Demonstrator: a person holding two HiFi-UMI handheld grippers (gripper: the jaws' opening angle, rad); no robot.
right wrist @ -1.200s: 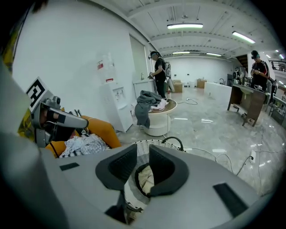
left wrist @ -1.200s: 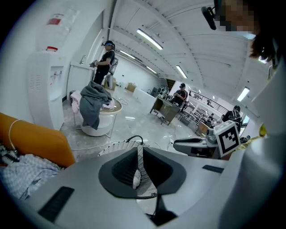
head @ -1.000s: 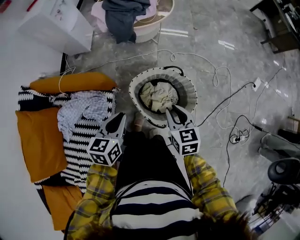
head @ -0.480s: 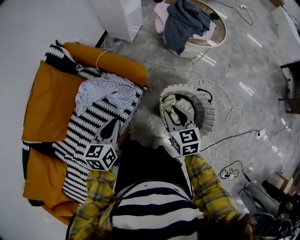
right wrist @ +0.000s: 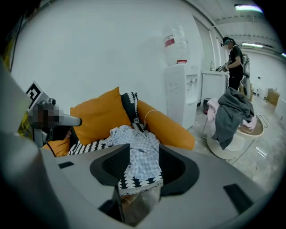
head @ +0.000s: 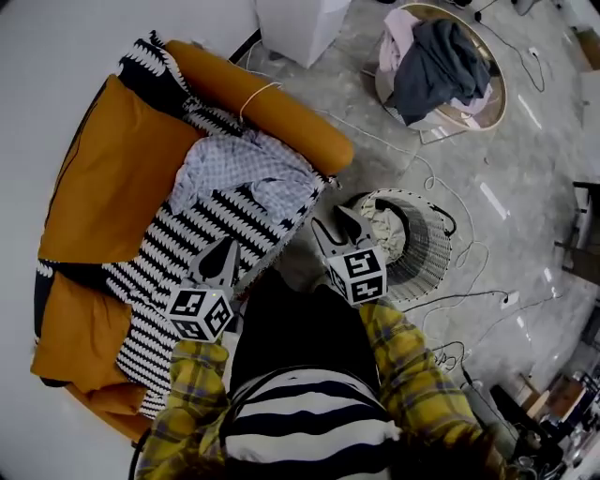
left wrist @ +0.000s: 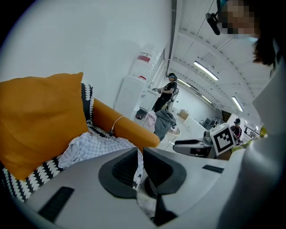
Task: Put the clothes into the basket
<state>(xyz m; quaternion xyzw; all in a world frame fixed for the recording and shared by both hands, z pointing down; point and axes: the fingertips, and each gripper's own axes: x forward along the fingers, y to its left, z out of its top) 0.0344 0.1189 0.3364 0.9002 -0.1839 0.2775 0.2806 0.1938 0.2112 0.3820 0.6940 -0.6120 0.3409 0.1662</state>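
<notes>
From the head view we are looking down on a grey marble floor (head: 525,187) strewn with cables. One orange sofa (head: 272,108) is carrying two orange cushions (head: 112,178), one black-and-white zigzag blanket (head: 187,253) and one checked shirt (head: 246,169).

Two baskets are sitting on the floor. The wire basket (head: 433,253), holding one beige cloth (head: 382,223), is just beside our right tool (head: 330,223). The round basket (head: 473,117), well apart from it, is holding a grey garment (head: 436,66). One white water dispenser (head: 300,23) is standing nearby, and our left tool (head: 225,251) is hovering over the blanket.

In the left gripper view, the left tool's jaws are sitting together, showing only a thin slit and gripping nothing. Two people are standing in the room beyond, one (left wrist: 167,91) nearer than the other.

In the right gripper view, the right tool's jaws are opening with nothing between them, and the shirt is lying beyond.
</notes>
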